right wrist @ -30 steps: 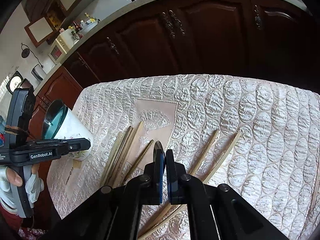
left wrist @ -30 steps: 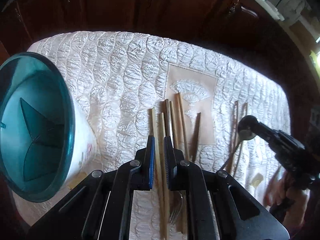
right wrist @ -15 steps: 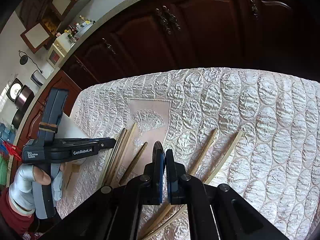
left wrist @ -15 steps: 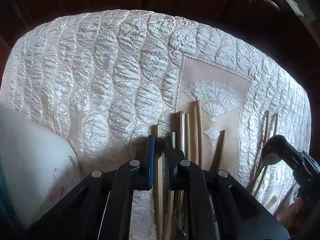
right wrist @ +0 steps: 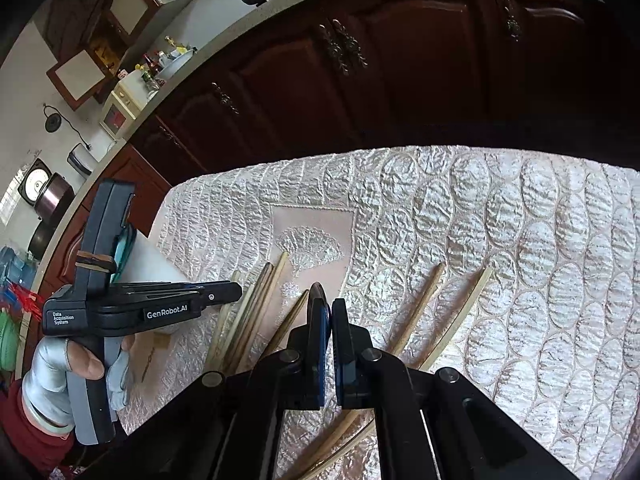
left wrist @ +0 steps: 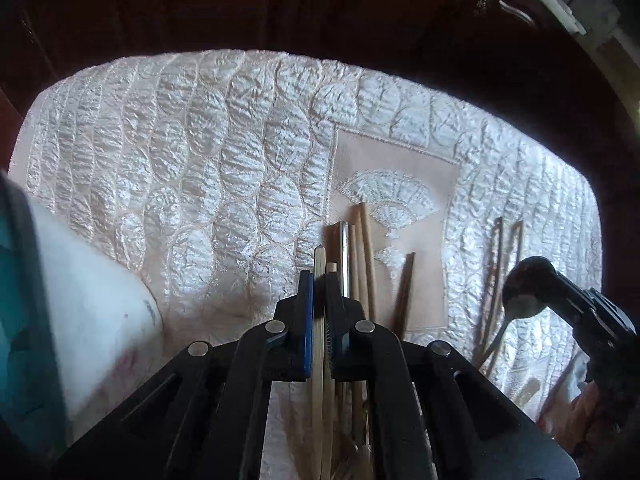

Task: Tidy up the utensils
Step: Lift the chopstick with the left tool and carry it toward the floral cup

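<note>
Several chopsticks point(left wrist: 362, 248) and a metal handle point(left wrist: 344, 248) lie bunched on the quilted cloth point(left wrist: 200, 160). My left gripper point(left wrist: 319, 280) points steeply down over the bunch. Its jaws are closing, and the pads press on a pale chopstick point(left wrist: 319, 256) whose tip pokes out past them. From the right wrist view, the left gripper point(right wrist: 238, 292) hovers above the bunch's left side. My right gripper point(right wrist: 330, 308) is shut on a dark round-ended spoon point(right wrist: 317, 290). That spoon point(left wrist: 522, 300) is also in the left wrist view, on the right.
A white utensil cup point(left wrist: 80, 300) with a teal rim stands at the left, close to the left gripper. Two more chopsticks point(right wrist: 424, 304) lie apart on the right of the cloth. A dark chopstick point(left wrist: 406, 284) rests on the fan-patterned patch. Dark wooden cabinets point(right wrist: 400, 60) stand behind.
My left gripper has come down and forward onto the bunch, the cup sliding out to the picture's left edge. Its jaws have narrowed onto the pale chopstick. The right gripper has barely moved.
</note>
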The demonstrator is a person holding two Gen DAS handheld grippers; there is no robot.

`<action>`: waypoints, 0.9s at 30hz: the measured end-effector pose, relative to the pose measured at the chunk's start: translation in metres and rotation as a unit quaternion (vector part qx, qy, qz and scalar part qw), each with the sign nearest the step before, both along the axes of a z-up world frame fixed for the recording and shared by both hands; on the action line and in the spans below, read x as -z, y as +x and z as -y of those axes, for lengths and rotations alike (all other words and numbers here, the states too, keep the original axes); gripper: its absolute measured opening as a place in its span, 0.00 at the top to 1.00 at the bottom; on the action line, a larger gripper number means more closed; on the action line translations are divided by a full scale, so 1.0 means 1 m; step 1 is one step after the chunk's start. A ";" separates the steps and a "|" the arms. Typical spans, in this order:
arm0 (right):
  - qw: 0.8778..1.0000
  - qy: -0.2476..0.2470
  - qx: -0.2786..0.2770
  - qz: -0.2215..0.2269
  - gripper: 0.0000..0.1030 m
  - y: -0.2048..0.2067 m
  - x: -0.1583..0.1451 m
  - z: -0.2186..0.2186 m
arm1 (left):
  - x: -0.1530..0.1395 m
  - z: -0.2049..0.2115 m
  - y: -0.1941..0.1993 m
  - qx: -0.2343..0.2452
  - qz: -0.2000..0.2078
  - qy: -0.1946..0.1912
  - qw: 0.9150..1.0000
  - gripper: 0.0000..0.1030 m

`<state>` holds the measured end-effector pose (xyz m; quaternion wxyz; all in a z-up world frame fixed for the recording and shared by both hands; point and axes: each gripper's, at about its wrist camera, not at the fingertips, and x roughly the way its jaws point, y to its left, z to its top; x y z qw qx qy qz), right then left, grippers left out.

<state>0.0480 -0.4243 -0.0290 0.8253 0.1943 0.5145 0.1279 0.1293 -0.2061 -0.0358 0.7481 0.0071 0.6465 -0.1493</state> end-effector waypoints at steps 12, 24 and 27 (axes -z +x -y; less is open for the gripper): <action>0.996 -0.041 -0.025 0.077 0.98 -0.010 -0.089 -0.023 | -0.134 -0.077 -0.048 -0.006 0.112 -0.066 0.991 0.96; 0.989 -0.050 -0.052 0.126 0.98 0.015 -0.149 -0.081 | -0.252 -0.160 -0.060 -0.052 0.212 -0.104 0.970 0.96; 0.986 -0.059 -0.057 0.143 0.98 0.029 -0.163 -0.103 | -0.274 -0.173 -0.055 -0.064 0.238 -0.101 0.964 0.96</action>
